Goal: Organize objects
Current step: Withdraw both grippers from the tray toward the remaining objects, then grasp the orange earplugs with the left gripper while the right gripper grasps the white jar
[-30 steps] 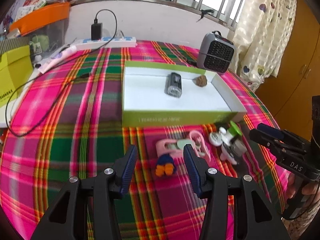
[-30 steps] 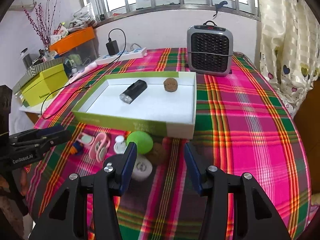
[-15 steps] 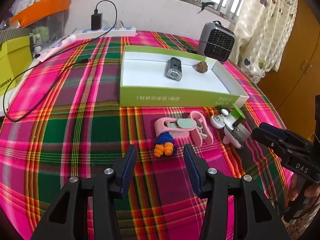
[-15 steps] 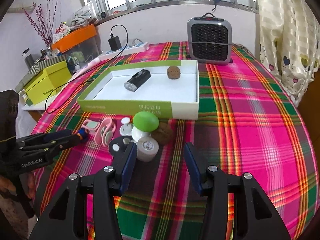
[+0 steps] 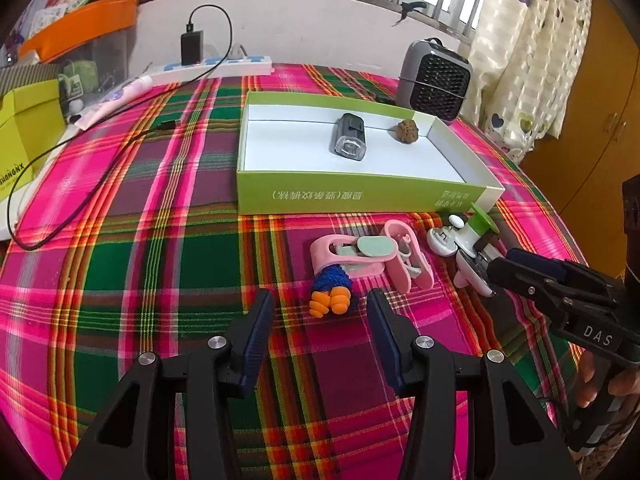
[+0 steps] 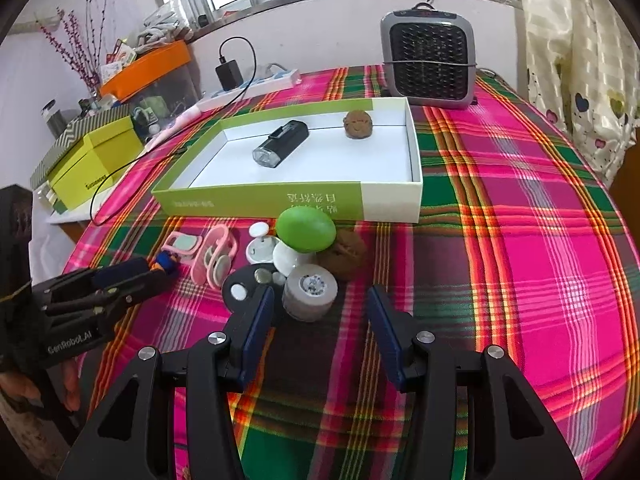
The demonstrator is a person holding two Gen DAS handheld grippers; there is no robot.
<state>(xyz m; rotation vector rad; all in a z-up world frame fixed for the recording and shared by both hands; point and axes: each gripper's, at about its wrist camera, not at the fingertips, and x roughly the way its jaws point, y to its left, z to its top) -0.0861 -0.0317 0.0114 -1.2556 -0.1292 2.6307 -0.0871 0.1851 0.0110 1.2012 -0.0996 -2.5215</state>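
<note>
Both hand-held grippers are held spread and empty above the plaid-covered bench (image 5: 160, 280) — the left hand-held gripper (image 5: 320, 320) just short of a blue-and-orange knitted toy (image 5: 331, 292), the right hand-held gripper (image 6: 320, 320) near a grey tape roll (image 6: 310, 290). A flashlight (image 6: 282, 148) and a walnut (image 6: 359, 124) are seen inside the green box (image 6: 260, 202).

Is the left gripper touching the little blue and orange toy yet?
Apart. The left wrist view shows the left gripper open, with tablecloth visible between its fingertips and the blue and orange toy, which lies just ahead of them.
</note>
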